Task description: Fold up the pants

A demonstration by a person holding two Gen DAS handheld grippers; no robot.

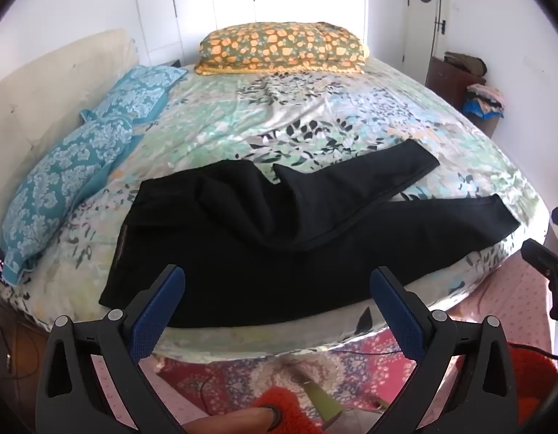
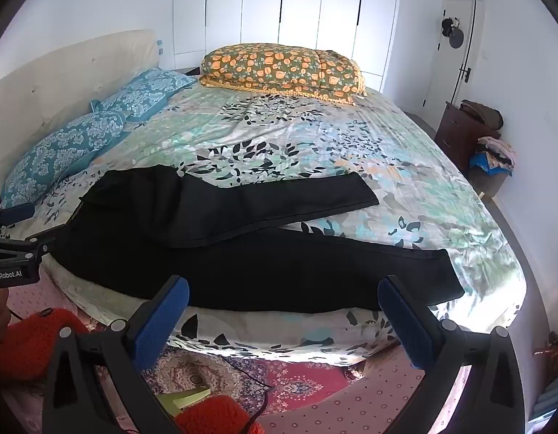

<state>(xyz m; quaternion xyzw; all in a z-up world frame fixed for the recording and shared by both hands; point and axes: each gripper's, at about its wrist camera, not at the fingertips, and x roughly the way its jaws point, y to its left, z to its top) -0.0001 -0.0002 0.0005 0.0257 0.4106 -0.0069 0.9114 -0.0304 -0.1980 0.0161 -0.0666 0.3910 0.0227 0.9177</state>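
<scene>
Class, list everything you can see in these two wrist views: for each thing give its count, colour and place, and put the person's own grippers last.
pants: one, black, spread on the near part of the bed, legs apart toward the right
bed: one, leafy green and white sheet, filling the middle
orange pillow: one, orange floral, far end of the bed
blue pillows: two, blue patterned, left side by the cream headboard
wardrobe: one, white, far wall
door: one, white, far right
cabinet: one, dark brown, right wall, clothes piled on and beside it
rug: one, red patterned, floor below the bed
left gripper: one, black with blue pads, open, above the bed edge
right gripper: one, same colours, open
</scene>
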